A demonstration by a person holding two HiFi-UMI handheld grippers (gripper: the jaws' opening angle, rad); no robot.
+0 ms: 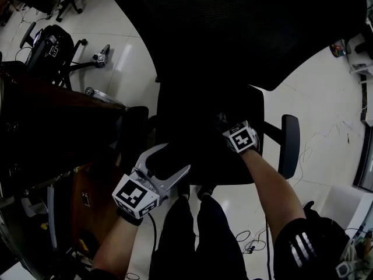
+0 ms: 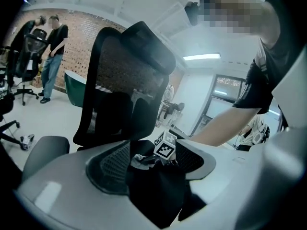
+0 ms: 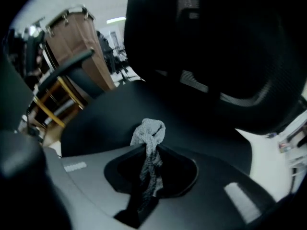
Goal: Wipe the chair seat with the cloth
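Note:
A black office chair fills the head view, its mesh backrest (image 1: 233,28) at the top and its dark seat (image 1: 204,127) below. My right gripper (image 1: 221,121) is low over the middle of the seat. It is shut on a bunched grey cloth (image 3: 149,131), which hangs from the jaws (image 3: 146,176) onto the seat (image 3: 110,123). My left gripper (image 1: 173,157) stands open at the seat's front left corner, and the seat edge (image 2: 158,195) lies between its wide jaws. From there the right gripper's marker cube (image 2: 165,145) and the cloth (image 2: 139,161) show.
A brown wooden desk (image 1: 58,115) stands close on the left. Other office chairs (image 1: 52,51) are at the back left, the chair's right armrest (image 1: 289,144) sticks out, and cables (image 1: 250,244) lie on the white floor. Two people (image 2: 53,56) stand far off.

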